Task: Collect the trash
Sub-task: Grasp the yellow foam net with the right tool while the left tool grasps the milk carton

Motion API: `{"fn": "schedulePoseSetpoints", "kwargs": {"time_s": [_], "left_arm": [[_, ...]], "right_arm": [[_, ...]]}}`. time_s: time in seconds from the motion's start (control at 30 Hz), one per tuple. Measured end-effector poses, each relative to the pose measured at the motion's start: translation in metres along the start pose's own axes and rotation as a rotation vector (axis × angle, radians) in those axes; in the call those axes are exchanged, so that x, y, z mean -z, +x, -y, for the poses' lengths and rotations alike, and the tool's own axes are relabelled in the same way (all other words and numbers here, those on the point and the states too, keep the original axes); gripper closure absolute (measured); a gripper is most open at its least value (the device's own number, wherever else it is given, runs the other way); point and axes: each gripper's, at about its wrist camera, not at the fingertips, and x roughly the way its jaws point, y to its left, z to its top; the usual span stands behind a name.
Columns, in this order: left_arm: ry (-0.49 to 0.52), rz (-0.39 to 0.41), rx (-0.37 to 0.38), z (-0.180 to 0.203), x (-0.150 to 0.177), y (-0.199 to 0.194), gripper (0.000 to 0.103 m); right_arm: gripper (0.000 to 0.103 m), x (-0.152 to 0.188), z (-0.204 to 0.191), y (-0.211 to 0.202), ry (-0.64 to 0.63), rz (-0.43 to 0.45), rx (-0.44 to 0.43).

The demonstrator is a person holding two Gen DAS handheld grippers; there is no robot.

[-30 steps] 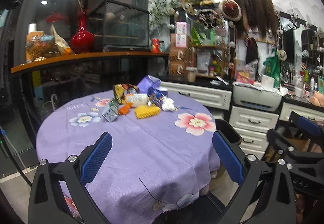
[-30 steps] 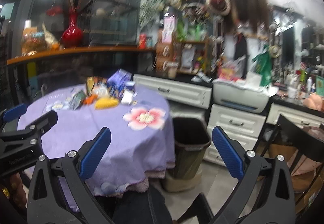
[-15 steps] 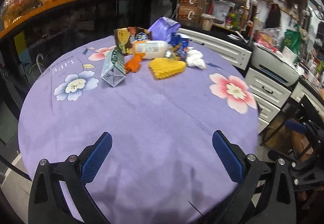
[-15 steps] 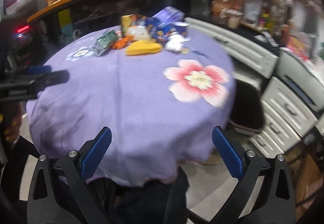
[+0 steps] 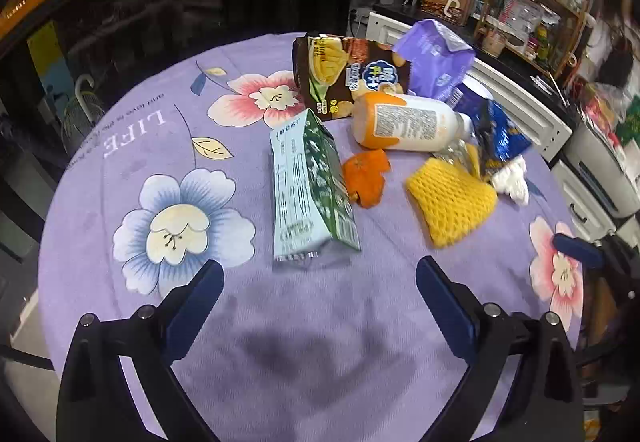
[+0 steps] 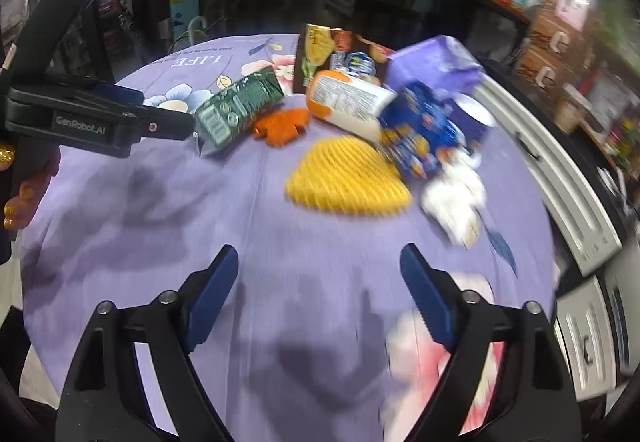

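Both claws hung over the near side of the surface [image 5: 100, 226], short of the trash and touching none of it. My left claw [image 5: 318, 292] stood released, nothing between its pads, aimed at the green carton [image 5: 308, 178] lying on its side just ahead. My right claw [image 6: 318, 284] was also empty; its jaws had just been narrowing, with only cloth showing in the gap, and the yellow net [image 6: 348, 178] lay ahead of it. The trash sat heaped at the far middle: carton, orange peel [image 5: 366, 176], bottle [image 5: 408, 122], snack bag [image 5: 348, 76], purple pack [image 5: 434, 58], blue wrapper [image 5: 498, 136], white tissue [image 5: 512, 182], net. Risks as I judged them: the pieces touched or overlapped, so a pinch on one could drag a neighbour. The bottle lay on its side and could roll if nudged. The carton looked part-crushed and slick; a pinch across its ridge might squirt it out. Net and tissue were soft and low, so closing too high would catch nothing, too low would snag the cloth and pull the whole heap. The right view was blurred, making my aim there uncertain. The two claws were near enough to collide.
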Motion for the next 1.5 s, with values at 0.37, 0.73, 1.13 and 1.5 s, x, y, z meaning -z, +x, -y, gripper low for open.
{"fn": "schedulePoseSetpoints", "kwargs": {"time_s": [0.37,0.73,1.13,1.5], "left_arm": [[-0.02,-0.079,-0.025,-0.009,-0.035,0.045,0.014],[-0.049,-0.098,0.037,-0.009,-0.031,0.055,0.015],[-0.102,-0.116,0.031,-0.015,-0.03,0.061,0.043],[-0.106,-0.049,0.04,-0.014,-0.013,0.042,0.047]], "right_arm": [[0.025,-0.043,-0.009,0.065,-0.092,-0.109,0.089],[0.071,-0.045,-0.007,0.084,-0.086,-0.142,0.122],[0.08,-0.04,0.001,0.072,-0.007,-0.107,0.078],[0.081,-0.026,-0.007,0.055,0.014,-0.072,0.037]]}}
